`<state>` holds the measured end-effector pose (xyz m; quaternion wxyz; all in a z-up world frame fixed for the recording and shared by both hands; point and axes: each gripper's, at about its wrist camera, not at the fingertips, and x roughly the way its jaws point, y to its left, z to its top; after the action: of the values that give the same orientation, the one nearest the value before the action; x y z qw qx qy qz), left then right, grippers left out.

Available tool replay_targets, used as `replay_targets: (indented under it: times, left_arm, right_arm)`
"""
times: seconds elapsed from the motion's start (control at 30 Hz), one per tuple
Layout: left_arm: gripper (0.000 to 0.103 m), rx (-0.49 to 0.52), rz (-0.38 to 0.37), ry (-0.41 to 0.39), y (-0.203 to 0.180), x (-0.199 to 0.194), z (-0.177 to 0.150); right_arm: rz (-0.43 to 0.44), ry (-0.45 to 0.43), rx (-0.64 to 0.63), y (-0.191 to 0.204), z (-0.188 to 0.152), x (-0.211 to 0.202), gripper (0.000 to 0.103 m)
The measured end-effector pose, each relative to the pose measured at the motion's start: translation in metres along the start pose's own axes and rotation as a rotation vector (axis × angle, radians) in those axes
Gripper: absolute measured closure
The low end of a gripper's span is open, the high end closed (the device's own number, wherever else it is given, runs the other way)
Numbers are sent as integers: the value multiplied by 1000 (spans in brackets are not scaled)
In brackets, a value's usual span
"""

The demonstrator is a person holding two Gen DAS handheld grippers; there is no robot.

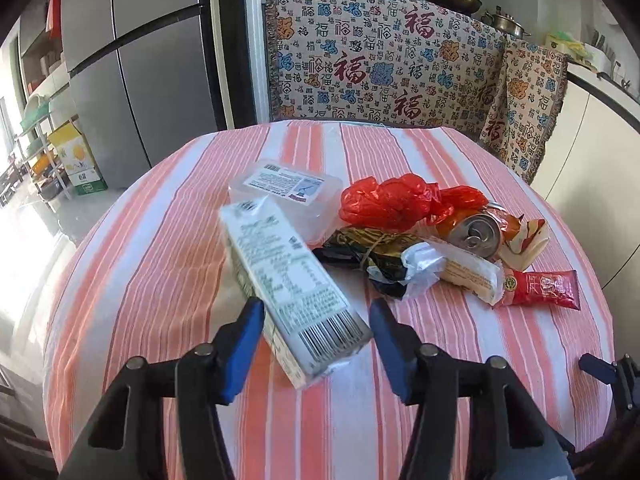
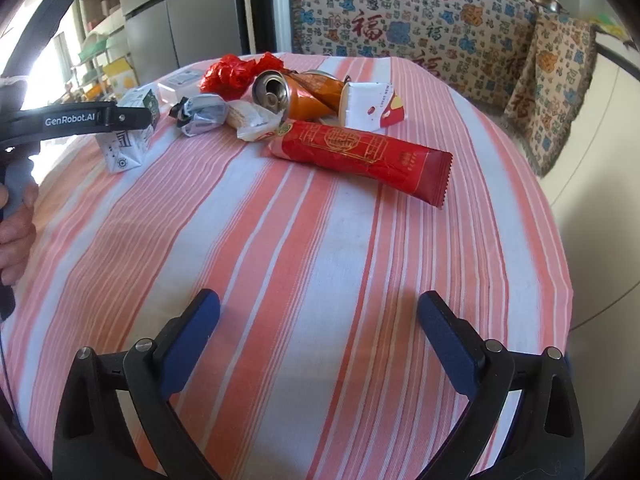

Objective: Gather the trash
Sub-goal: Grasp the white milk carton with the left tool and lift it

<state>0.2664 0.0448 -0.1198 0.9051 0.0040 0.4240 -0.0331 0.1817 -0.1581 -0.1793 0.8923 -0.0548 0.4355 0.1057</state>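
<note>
- Left gripper (image 1: 316, 312) of mine sits low over the striped tablecloth (image 1: 160, 240), jaws spread wider than the milk carton (image 1: 288, 280) and straddling its barcode end — nothing is clamped yet, as far as I can judge.
- Carton lies on its side, long axis running away from me, its far end beside the clear plastic box (image 1: 288, 196); the rest of the trash — red plastic bag (image 1: 392, 200), crushed can (image 1: 476, 232), red snack wrapper (image 1: 540, 288) — is heaped just to its right.
- To take it well, I'd push a little further in so the pads land on the flat side walls rather than the corner, then close squarely; the carton looks light and may skid or buckle.
- Right gripper (image 2: 320, 336) of mine hangs wide open and empty over bare cloth, well short of the heap, pointing toward the wrapper.
- Left tool is angled down and forward, my hand (image 2: 16, 232) on its handle.
</note>
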Motion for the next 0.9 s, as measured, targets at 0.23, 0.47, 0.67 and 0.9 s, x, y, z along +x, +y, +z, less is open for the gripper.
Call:
replay_targets:
  times: [0.23,0.47,0.67,0.9]
  left_arm:
    - [58,-192,-156,0,73,-25,-17]
    - [50,-282,-144,-2,115,-27,-26]
    - [49,-242,-123,10,110,-17,-28]
    - [49,-113,-147,1,61,-3,-14]
  right_arm:
    - [0,0,0,0,0,0,4]
    - [-5,0,1,0,0,0,4]
    - [-6,-1,1,-1,0,-1,4]
    - [-6,-2,3,-2,1,-2,4]
